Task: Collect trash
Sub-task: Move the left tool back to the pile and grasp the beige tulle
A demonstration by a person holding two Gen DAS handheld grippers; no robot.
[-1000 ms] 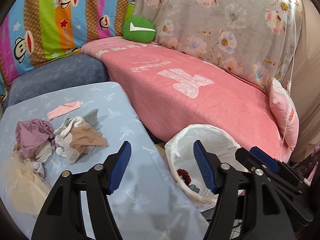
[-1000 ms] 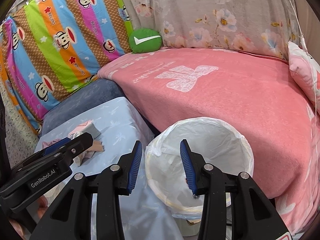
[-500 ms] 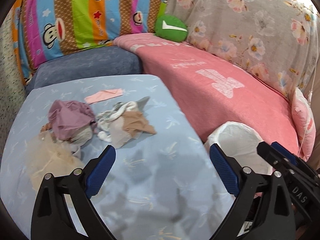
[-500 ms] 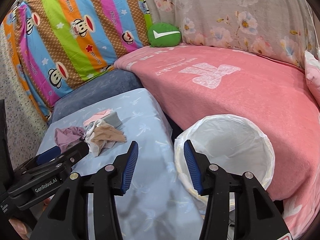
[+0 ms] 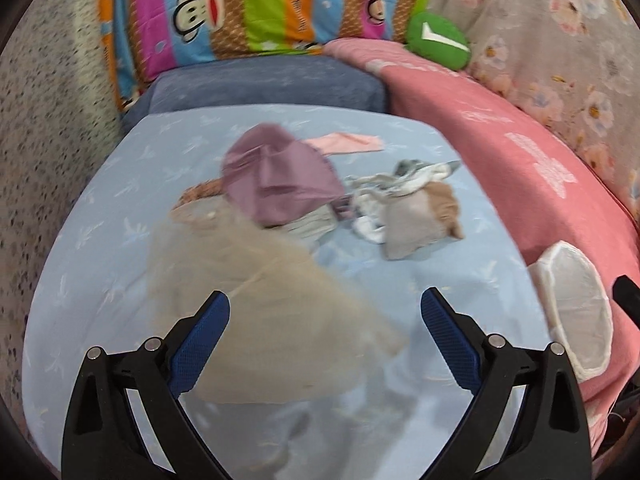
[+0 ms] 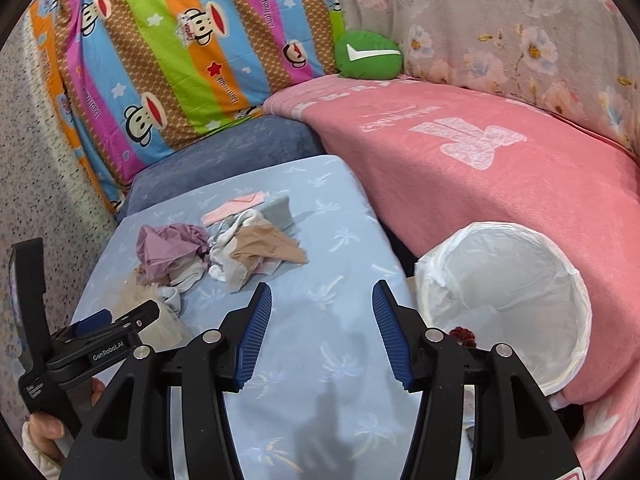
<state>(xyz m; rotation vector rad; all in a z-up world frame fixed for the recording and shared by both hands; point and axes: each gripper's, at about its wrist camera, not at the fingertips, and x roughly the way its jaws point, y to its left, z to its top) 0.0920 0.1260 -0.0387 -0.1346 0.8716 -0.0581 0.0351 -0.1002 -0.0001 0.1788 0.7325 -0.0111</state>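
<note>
Step in hand, judged: reaching for the next piece of trash, with one dark red item already in the lined bin [image 6: 508, 280] standing beside the blue-covered table [image 5: 460, 292]. The scraps lie heaped mid-table: beige gauze [image 5: 256, 288], purple wrapper [image 5: 276, 180], tan scrap [image 5: 420, 216]. Left gripper [image 5: 324, 340] stands wide and empty, gauze directly beneath it. Right gripper [image 6: 320, 336], jaws just opening, holds nothing. Next: descend and close on the gauze.
</note>
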